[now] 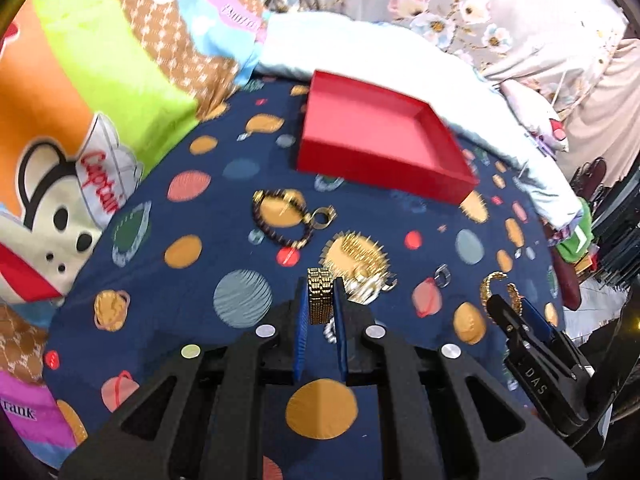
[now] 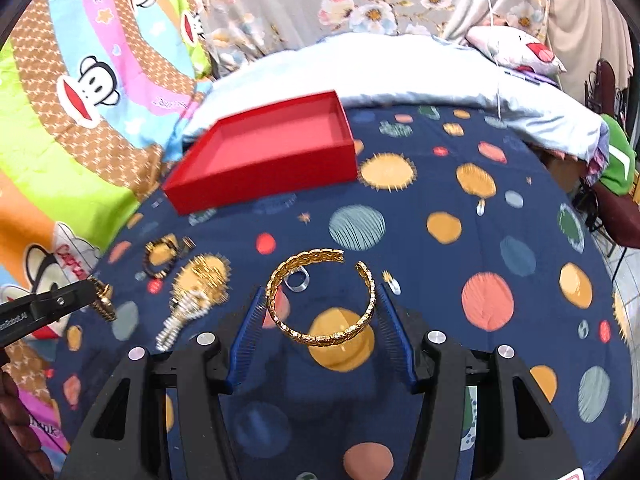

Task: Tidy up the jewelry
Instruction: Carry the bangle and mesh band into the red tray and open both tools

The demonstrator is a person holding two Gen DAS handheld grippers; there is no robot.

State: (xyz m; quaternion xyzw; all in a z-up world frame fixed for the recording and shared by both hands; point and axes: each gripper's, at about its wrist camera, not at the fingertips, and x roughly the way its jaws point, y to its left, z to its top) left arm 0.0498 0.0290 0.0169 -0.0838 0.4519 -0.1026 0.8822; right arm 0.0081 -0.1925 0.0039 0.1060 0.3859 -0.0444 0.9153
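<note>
Left gripper [image 1: 320, 300] is clamped tight on a gold watch band [image 1: 320, 296], lifted off the planet-print bedspread [image 2: 460, 200]. Right gripper [image 2: 322, 300] pads are touching both sides of the gold cuff bracelet [image 2: 320, 300]; looks like a light hold. The red tray [image 2: 280, 136] sits empty near the bedspread's far edge. I'd carry both low and level, then release only once inside the rim.

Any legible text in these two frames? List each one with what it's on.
"Captain": cartoon quilt, on the monkey's cap.
"DAS": right gripper, on its body at.
"rank": quilt, pink patch, first letters cut off.
White print on left gripper, at: too blurred.
Pink script on quilt: unreadable.
</note>
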